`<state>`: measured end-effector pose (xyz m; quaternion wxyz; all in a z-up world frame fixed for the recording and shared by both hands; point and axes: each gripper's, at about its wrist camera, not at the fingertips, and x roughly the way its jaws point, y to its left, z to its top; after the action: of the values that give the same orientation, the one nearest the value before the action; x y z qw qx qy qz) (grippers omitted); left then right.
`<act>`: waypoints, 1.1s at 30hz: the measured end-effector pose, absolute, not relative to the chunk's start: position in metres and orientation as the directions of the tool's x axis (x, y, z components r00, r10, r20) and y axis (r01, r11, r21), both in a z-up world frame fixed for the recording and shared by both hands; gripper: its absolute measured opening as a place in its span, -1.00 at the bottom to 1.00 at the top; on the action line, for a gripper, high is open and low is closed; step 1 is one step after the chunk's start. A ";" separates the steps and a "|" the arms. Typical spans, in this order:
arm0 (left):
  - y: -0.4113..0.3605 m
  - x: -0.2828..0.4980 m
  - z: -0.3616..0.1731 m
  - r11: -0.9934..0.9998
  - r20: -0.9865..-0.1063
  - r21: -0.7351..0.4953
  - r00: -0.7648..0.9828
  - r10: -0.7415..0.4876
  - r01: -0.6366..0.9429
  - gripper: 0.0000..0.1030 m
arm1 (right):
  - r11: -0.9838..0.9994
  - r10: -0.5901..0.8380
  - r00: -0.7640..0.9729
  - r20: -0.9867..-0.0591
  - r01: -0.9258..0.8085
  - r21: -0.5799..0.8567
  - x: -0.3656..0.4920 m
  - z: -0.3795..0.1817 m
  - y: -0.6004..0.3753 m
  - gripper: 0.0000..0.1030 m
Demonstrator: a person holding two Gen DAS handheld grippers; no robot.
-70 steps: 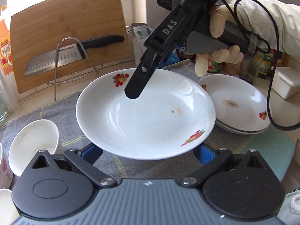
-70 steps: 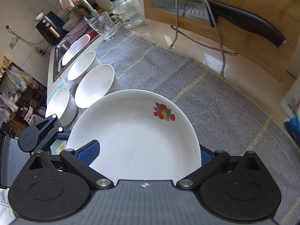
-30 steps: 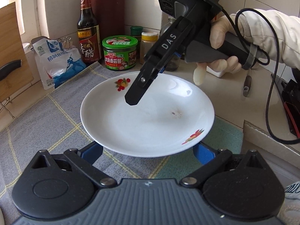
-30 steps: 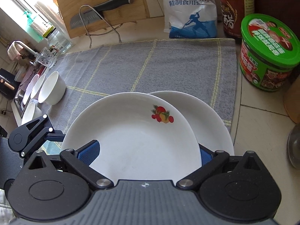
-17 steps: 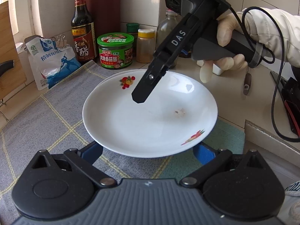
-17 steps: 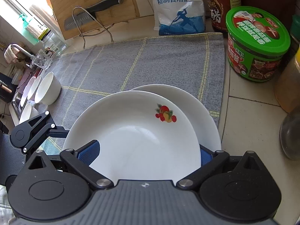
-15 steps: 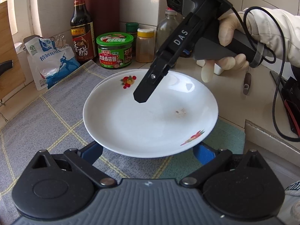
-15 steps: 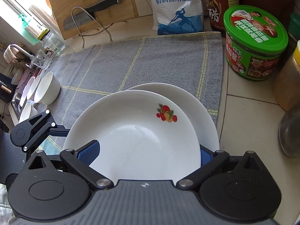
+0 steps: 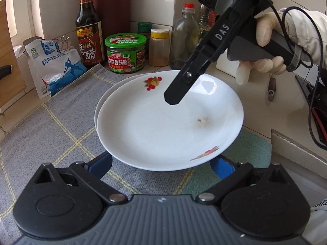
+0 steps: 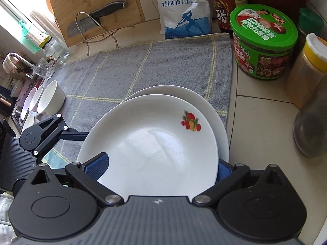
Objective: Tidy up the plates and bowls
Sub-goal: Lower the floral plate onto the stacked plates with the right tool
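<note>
A white plate (image 9: 163, 126) with fruit prints and a small brown stain is held between both grippers. My left gripper (image 9: 161, 164) has its fingers spread wide at the plate's near rim, and the plate hides their tips. My right gripper (image 10: 159, 167) holds the same plate (image 10: 155, 143) from the far right, its blue pads against the rim. One black finger (image 9: 177, 89) of it reaches over the plate. Just below lies a second white plate (image 10: 216, 110) on the grey cloth (image 10: 143, 65), and the held plate sits slightly offset above it.
A green-lidded jar (image 9: 125, 52), a dark vinegar bottle (image 9: 89, 30), spice jars and a salt bag (image 9: 55, 69) crowd the back. Several white bowls (image 10: 51, 98) stand at the cloth's far left. A knife rests on a rack against the cutting board (image 10: 92, 6). A gloved hand (image 9: 263, 61) grips the right handle.
Both grippers carried the plate from the knife-rack end of the cloth to the jar end. It now hangs closer over the second plate.
</note>
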<state>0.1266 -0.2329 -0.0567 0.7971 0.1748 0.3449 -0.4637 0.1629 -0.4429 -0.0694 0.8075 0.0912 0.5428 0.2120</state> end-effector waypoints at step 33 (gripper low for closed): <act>-0.231 0.123 -0.057 0.513 -0.692 -0.012 0.363 -0.624 0.858 0.96 | 0.944 0.315 0.334 -0.888 -0.206 0.257 0.136 -0.059 -0.437 1.00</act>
<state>0.1227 -0.2306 -0.0572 0.8059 0.1789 0.3273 -0.4597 0.1361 -0.4374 -0.0588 0.8154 0.0492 0.5544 0.1595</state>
